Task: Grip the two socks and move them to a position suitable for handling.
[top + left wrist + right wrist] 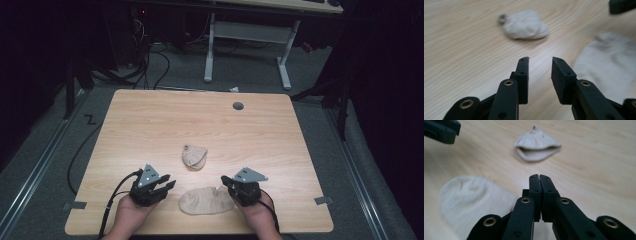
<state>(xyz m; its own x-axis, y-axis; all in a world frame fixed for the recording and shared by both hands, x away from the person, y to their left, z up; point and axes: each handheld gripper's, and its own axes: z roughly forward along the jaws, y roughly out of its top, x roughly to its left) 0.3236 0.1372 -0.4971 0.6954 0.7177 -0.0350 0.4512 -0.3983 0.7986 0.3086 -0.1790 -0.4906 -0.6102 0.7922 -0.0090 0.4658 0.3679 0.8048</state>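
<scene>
Two beige socks lie on the wooden table (200, 120). A small bunched sock (194, 156) (524, 25) (537, 145) sits near the middle. A flat sock (206, 201) (609, 62) (471, 197) lies by the front edge, between the two hands. My left gripper (170, 184) (540, 60) hovers just left of the flat sock, open, with bare wood between its pads. My right gripper (225, 180) (539, 176) is at the flat sock's right end, above it and shut, with nothing visible between its pads. Each gripper view catches a corner of the other gripper (621, 5) (441, 130).
A round grommet hole (238, 106) sits near the table's far edge. Behind the table stand the white legs of another desk (250, 35), and cables (150, 65) run across the dark floor. Metal rails (35, 170) run along both sides of the table.
</scene>
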